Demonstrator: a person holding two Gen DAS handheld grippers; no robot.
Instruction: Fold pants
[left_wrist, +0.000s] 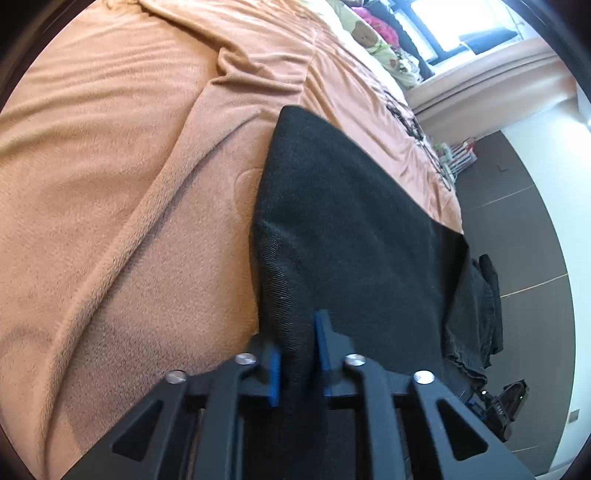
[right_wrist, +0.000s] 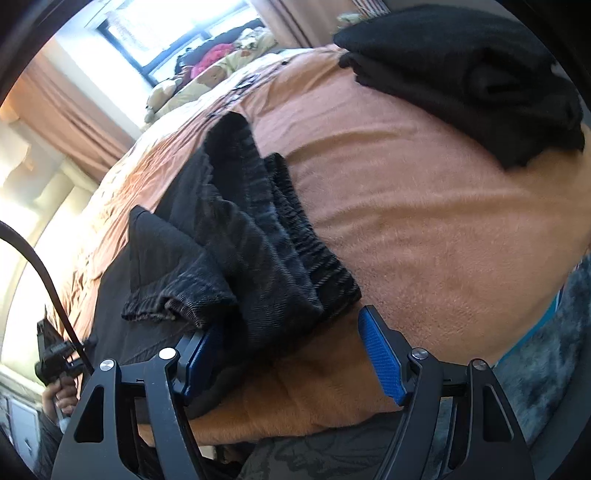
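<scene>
Black pants (left_wrist: 351, 221) lie along the edge of an orange blanket (left_wrist: 110, 184) on a bed. My left gripper (left_wrist: 299, 343) is shut on a raised fold of their fabric, pinched between the blue pads. In the right wrist view the bunched pants (right_wrist: 251, 229) show their ribbed waistband and a cuff. My right gripper (right_wrist: 288, 325) stands open at the near end of that bundle. Its left pad (right_wrist: 199, 354) lies against the cloth, while the right pad (right_wrist: 380, 354) is free over the blanket (right_wrist: 443, 221).
A folded pile of black clothes (right_wrist: 480, 74) sits at the far right of the bed. Pillows and plush toys (right_wrist: 221, 62) lie by the window. The dark floor (left_wrist: 517, 221) runs along the bed's edge. A hand (right_wrist: 62, 398) holds the other tool at lower left.
</scene>
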